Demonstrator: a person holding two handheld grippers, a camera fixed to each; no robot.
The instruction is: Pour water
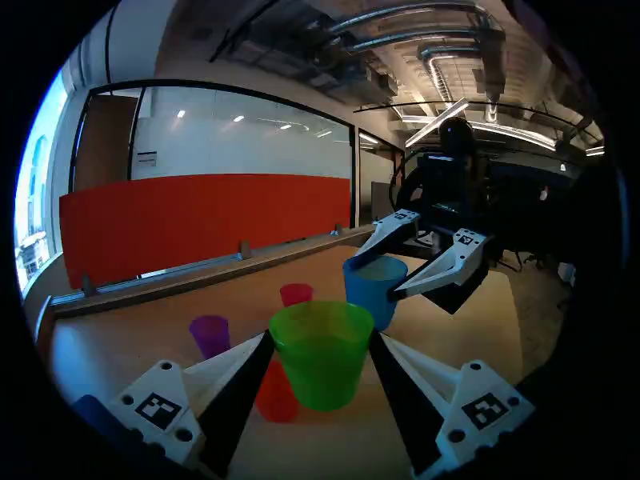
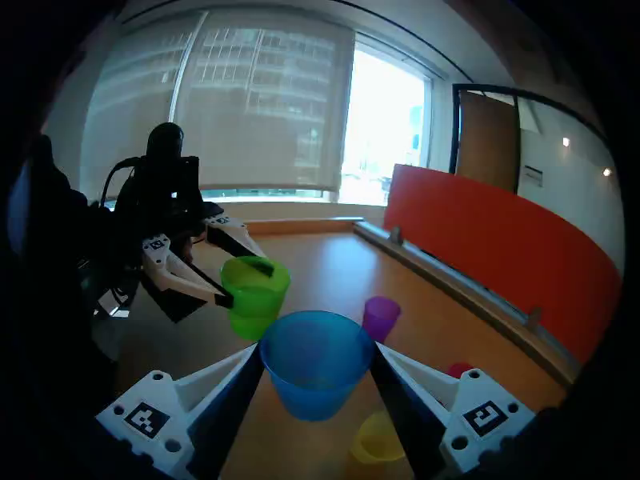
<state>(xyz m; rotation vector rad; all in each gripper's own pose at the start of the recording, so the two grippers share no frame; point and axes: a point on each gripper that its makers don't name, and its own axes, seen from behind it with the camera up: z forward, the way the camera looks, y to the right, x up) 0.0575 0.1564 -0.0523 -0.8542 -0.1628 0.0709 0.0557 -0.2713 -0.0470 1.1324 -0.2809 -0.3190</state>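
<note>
Left gripper view: jaws clamp green cup, blue cup beyond.

Purple cup, farther red cup on wooden table; red partition behind.

Blue cup ahead, purple cup & red cup below; bare table nr divider

This is an office. A wooden desk carries a red divider screen at 10 o'clock, a glass-walled room behind it. Bare pipes run overhead at 12 o'clock; a blind hangs at a wide window.
</note>
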